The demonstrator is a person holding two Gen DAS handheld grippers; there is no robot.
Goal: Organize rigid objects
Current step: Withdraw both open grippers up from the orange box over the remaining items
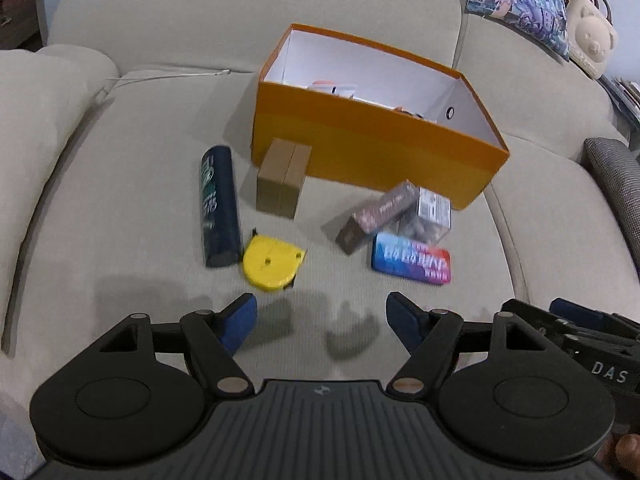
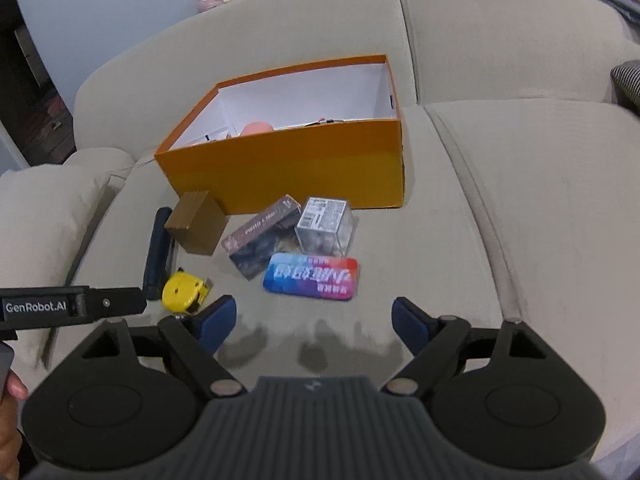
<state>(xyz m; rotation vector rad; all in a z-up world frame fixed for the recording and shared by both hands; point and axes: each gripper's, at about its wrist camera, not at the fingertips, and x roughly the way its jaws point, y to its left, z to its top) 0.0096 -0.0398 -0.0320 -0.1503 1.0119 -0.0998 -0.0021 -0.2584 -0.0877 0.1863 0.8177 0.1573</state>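
An open orange box (image 1: 372, 148) (image 2: 288, 172) with a white inside stands on the sofa seat and holds a few items. In front of it lie a dark can (image 1: 219, 208) (image 2: 157, 252), a brown carton (image 1: 283, 178) (image 2: 197, 222), a yellow tape measure (image 1: 272, 263) (image 2: 185, 289), a dark printed box (image 1: 378, 214) (image 2: 262, 236), a clear cube box (image 1: 428, 216) (image 2: 325, 224) and a blue-red tin (image 1: 412, 258) (image 2: 311, 277). My left gripper (image 1: 322, 322) is open and empty, just short of the tape measure. My right gripper (image 2: 312, 320) is open and empty, just short of the tin.
The beige sofa (image 1: 140, 200) (image 2: 520, 200) has a raised arm at the left and backrest cushions behind the box. A patterned pillow (image 1: 520, 0) and a bear-shaped bag (image 1: 592, 36) sit at the back right. A grey woven cushion (image 1: 616, 176) lies at the right.
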